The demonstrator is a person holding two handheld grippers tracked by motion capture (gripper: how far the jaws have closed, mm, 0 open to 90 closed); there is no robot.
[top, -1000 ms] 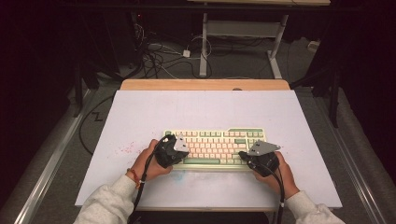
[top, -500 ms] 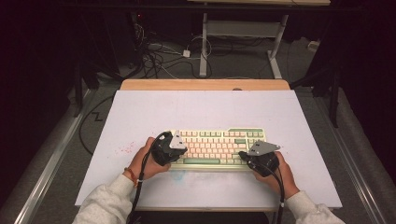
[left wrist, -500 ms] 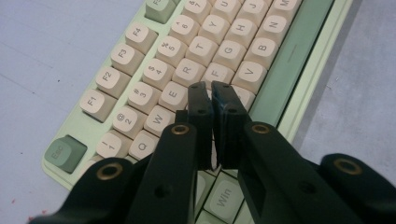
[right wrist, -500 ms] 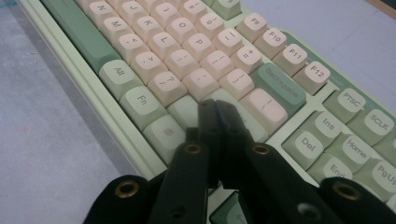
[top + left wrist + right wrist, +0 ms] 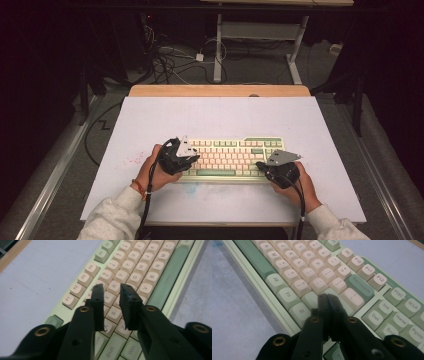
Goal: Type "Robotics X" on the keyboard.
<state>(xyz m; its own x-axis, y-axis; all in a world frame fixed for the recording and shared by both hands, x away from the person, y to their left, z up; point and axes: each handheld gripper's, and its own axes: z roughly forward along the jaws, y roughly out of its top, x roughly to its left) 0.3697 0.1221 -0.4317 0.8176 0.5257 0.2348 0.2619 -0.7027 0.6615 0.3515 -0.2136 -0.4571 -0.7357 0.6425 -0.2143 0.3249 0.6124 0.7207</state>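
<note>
Keyboard (image 5: 232, 158) sits near front of white table (image 5: 150, 120). Left gripper (image 5: 112, 293) over its left keys, jaws just opening, narrow gap, nothing btwn them. Right gripper (image 5: 327, 298) over right keys, jaws pressed together, empty.

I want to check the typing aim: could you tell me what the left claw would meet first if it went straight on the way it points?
Most likely the keyboard: the left claw, its jaws just opening with nothing between them, points down at the letter keys around E and R. Depth is hard to judge.
</note>
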